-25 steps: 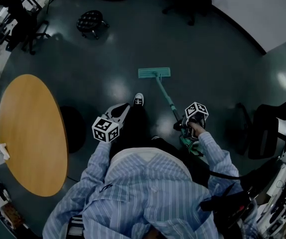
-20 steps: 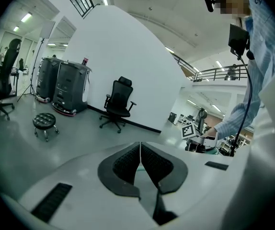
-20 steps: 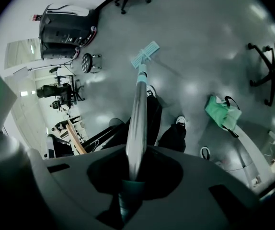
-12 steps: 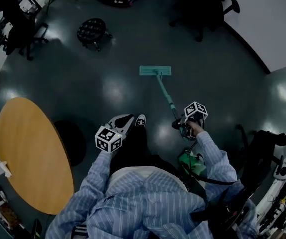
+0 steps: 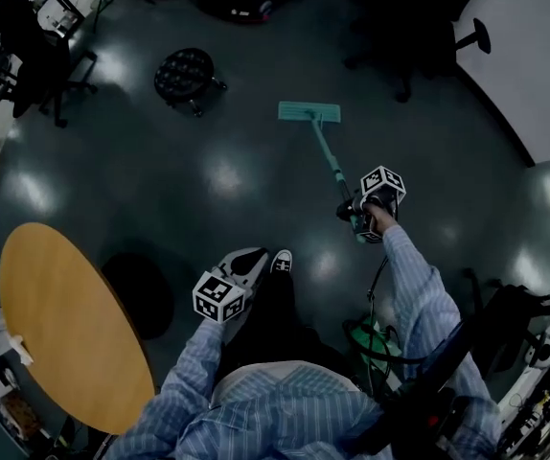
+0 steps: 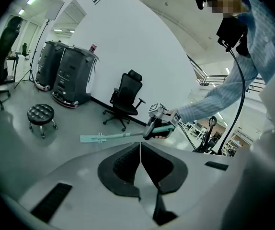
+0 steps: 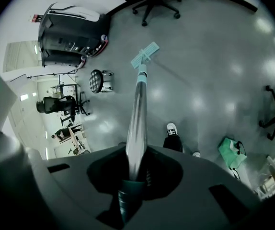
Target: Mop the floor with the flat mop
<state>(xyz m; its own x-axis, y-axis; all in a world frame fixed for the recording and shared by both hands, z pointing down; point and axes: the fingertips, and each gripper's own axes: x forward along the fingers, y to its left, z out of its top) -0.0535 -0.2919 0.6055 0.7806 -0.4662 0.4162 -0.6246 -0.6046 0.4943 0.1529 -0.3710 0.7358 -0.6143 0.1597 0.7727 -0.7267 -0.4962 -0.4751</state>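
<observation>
Right gripper view: R claw (image 7: pixel 133 176) is shut tight on the mop stick (image 7: pixel 137 109). The stick runs up the middle of the frame, away from the claw. At its far end, near the top middle, the green mop pad (image 7: pixel 145 54) lies flat on the shiny grey floor (image 7: pixel 214 71).

Left gripper view: L claw (image 6: pixel 140 150) has its 2 sides pressed together w/ nothing btw them. It is up in the air, well apart from the mop.

Head view: R claw is right of middle, w/ the arm reaching out. The stick slants from it up & left to the pad at top middle. L claw is low in the middle, just beside a black & white shoe (image 5: pixel 281 262). A black stool (image 5: pixel 184 75) stands at upper left, well apart from the pad. A round wood table (image 5: pixel 55 305) fills the lower left. A black chair (image 5: pixel 419 17) is at top right. A green bag (image 5: pixel 369 338) sits at the bottom, right of middle.
</observation>
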